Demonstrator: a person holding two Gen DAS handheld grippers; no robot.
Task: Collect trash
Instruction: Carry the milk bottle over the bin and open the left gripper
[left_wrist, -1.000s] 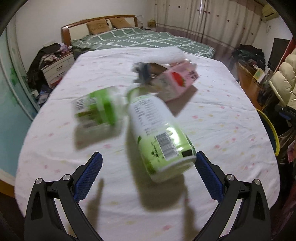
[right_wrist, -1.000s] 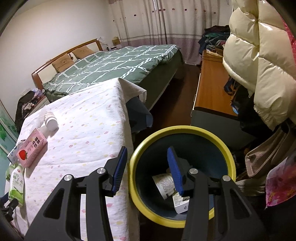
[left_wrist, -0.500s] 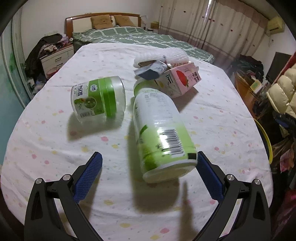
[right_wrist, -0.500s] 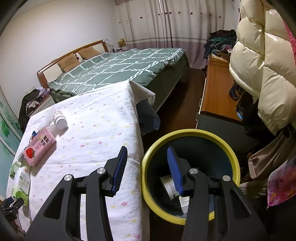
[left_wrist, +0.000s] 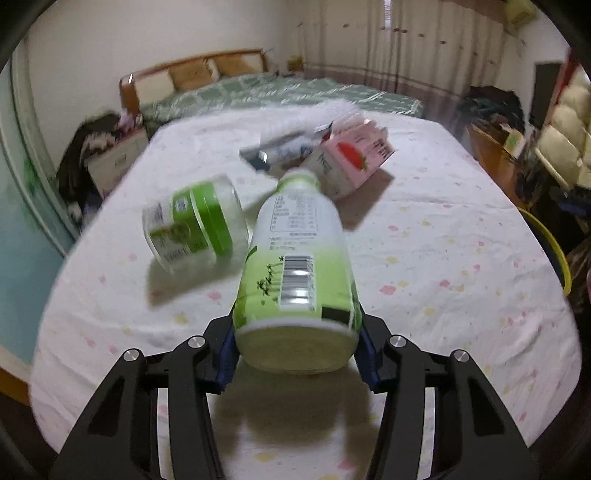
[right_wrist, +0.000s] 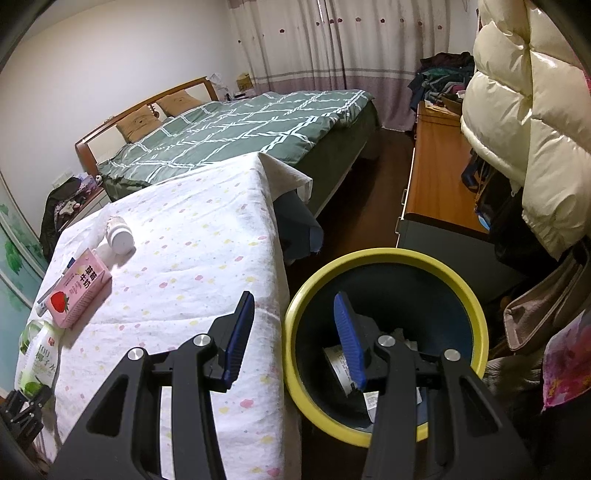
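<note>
A green-and-white drink bottle (left_wrist: 295, 258) lies on the spotted tablecloth (left_wrist: 443, 258), base toward me. My left gripper (left_wrist: 295, 350) is closing, and its blue pads (left_wrist: 226, 354) press both sides of the bottle's base. Beyond it lie a clear jar with a green lid (left_wrist: 195, 225), a pink strawberry milk carton (left_wrist: 351, 158) and a blue-white pack (left_wrist: 280, 151). My right gripper (right_wrist: 295, 325) hangs open and empty over the near rim of a yellow-rimmed bin (right_wrist: 384, 258), which holds some trash (right_wrist: 338, 363). The right wrist view also shows the bottle (right_wrist: 38, 362).
A white bottle (right_wrist: 120, 236) lies at the far end of the table, behind the pink carton (right_wrist: 79, 293). A green bed (right_wrist: 240, 129) stands behind the table. A wooden cabinet (right_wrist: 436, 177) and a cream puffer jacket (right_wrist: 524, 110) crowd the right, near the bin.
My left jaws have closed from wide open onto the base of the green-and-white bottle. The right gripper stays open over the bin with little movement.
</note>
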